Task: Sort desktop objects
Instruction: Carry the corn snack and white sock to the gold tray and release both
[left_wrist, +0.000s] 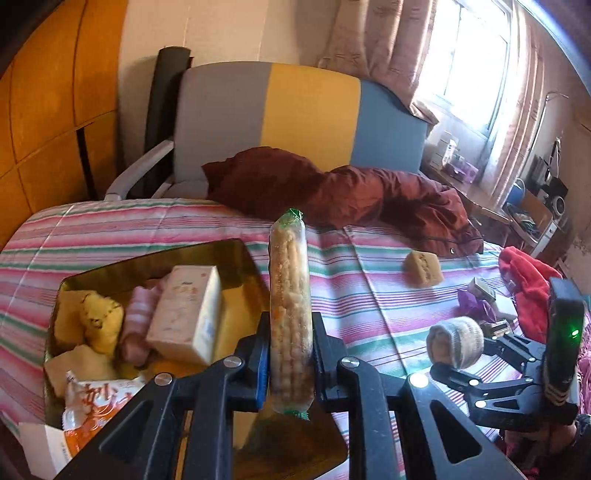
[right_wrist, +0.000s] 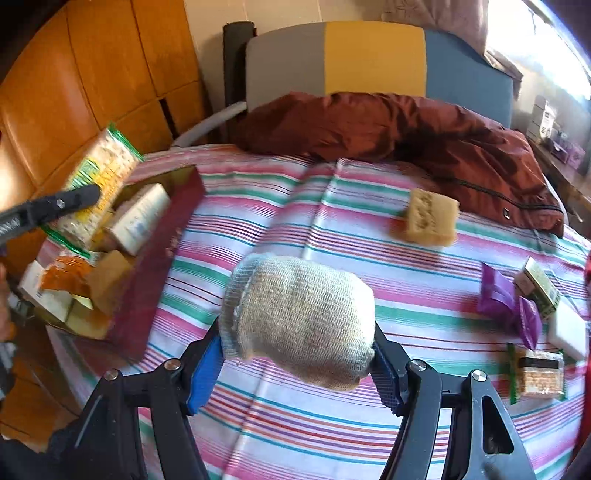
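The left tongs clamp a long clear packet of knobbly puffed snacks, upright just above the gold-lined tin box. To the box's right, the right tongs grip a rolled, coarse-knit beige sock over the striped bedsheet. Farther right lies a stamped tan soap block, beside a rumpled maroon jacket.

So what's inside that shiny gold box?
The gold box holds a pale carton, a yellow soft toy, a pink striped roll and an orange snack bag. Anything beneath them is hidden.
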